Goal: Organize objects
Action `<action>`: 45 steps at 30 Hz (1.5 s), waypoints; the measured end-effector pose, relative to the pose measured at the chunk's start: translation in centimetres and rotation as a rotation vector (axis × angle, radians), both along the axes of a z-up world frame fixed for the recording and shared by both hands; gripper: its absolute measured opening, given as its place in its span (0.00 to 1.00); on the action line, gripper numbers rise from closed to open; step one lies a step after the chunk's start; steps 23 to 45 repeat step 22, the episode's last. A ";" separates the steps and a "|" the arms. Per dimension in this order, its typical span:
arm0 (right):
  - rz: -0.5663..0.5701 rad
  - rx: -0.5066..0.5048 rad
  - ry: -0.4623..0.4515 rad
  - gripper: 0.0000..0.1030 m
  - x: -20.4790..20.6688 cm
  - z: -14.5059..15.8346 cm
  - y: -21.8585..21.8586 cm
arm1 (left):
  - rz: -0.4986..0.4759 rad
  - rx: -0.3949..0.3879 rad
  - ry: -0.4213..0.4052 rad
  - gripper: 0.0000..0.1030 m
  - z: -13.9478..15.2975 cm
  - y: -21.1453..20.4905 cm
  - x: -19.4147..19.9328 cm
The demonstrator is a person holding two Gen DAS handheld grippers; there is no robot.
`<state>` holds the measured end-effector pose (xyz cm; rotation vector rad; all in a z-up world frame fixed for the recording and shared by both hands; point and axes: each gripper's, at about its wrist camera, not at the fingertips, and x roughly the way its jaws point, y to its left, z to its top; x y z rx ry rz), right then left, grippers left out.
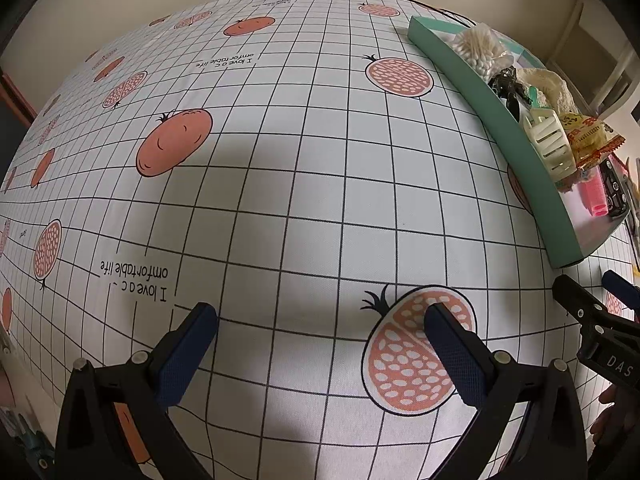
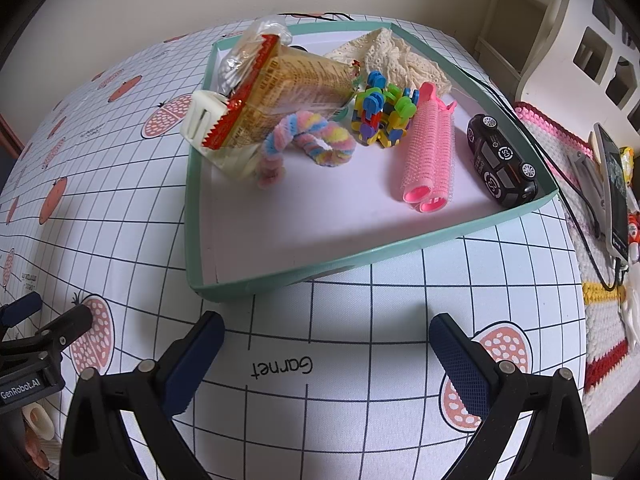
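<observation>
Lengthwise, pink hair roller (image 2: 430,152), open ends gripperward.

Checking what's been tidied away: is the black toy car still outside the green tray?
No, the black toy car lies inside the green tray, against its right wall beside the pink hair rollers.

The tabletop wears a matt woven white grid-print cloth (image 2: 360,420) with a fine grain. The shallow teal cardboard tray (image 2: 192,200) looks like matt paperboard, its white floor smooth. In it, at twelve o'clock, lies rough cream crocheted lace (image 2: 396,56); at eleven, a crinkly glossy red-and-yellow plastic snack wrapper (image 2: 280,92). The fuzzy pastel chenille ring (image 2: 316,140) looks soft beside the bristly pink plastic hair rollers (image 2: 430,152). At three o'clock the small black toy car (image 2: 500,160) shines glossy.
</observation>
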<state>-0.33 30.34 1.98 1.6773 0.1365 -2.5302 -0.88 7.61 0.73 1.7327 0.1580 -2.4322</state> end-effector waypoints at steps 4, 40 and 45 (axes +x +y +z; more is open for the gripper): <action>0.001 0.000 0.000 1.00 0.0 0.0 0.1 | -0.001 0.000 0.000 1.00 0.0 -0.1 0.0; 0.003 0.000 0.000 1.00 -0.2 0.0 0.1 | 0.001 0.001 -0.007 1.00 0.2 -0.2 -0.5; 0.003 0.000 0.000 1.00 -0.2 0.0 0.1 | 0.001 0.001 -0.007 1.00 0.2 -0.2 -0.5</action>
